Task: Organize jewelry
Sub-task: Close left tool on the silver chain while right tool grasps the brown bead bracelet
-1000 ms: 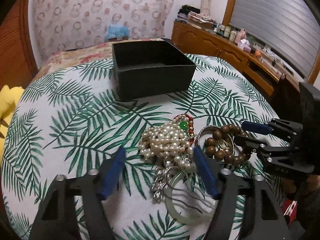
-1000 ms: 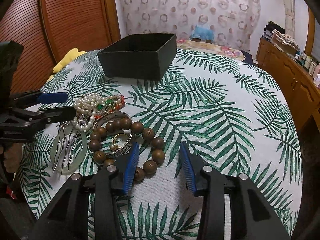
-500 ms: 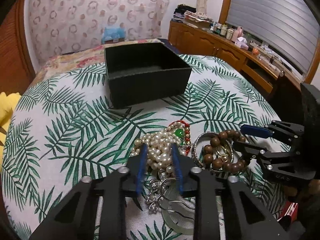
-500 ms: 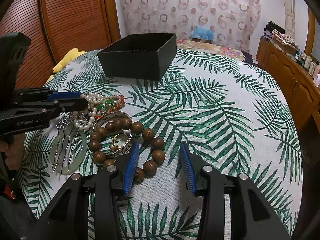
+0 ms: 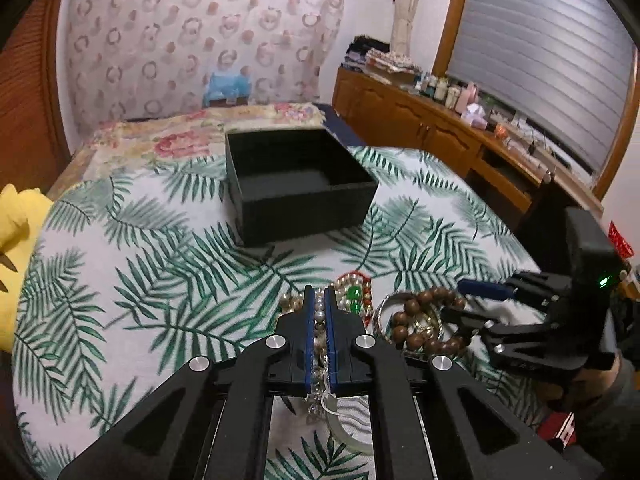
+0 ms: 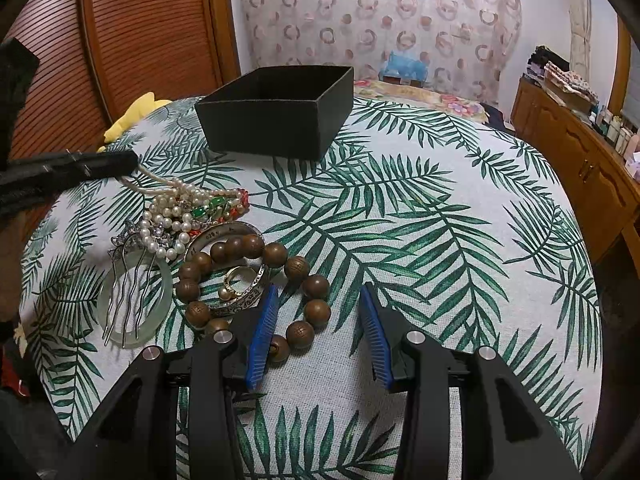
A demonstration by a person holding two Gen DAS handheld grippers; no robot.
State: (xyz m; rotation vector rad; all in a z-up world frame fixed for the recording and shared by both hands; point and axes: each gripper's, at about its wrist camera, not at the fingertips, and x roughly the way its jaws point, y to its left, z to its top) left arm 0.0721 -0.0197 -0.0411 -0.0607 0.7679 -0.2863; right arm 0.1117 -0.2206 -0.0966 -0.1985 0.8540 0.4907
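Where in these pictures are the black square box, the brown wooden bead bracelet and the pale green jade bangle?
Black square box (image 6: pixel 276 128), right wrist view: its near side wall.
Brown wooden bead bracelet (image 6: pixel 297 268), right wrist view: one bead.
Pale green jade bangle (image 6: pixel 163 296), right wrist view: its right-hand rim.

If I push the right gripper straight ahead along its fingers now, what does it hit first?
Probably the wooden bead bracelet: its near beads lie just ahead of the right gripper, between the open jaws and by the left-hand finger. Past them there is only leaf-print cloth. Depth is hard to judge here.

Cloth (image 6: pixel 420 208) right of box (image 6: pixel 276 120) lies clear.
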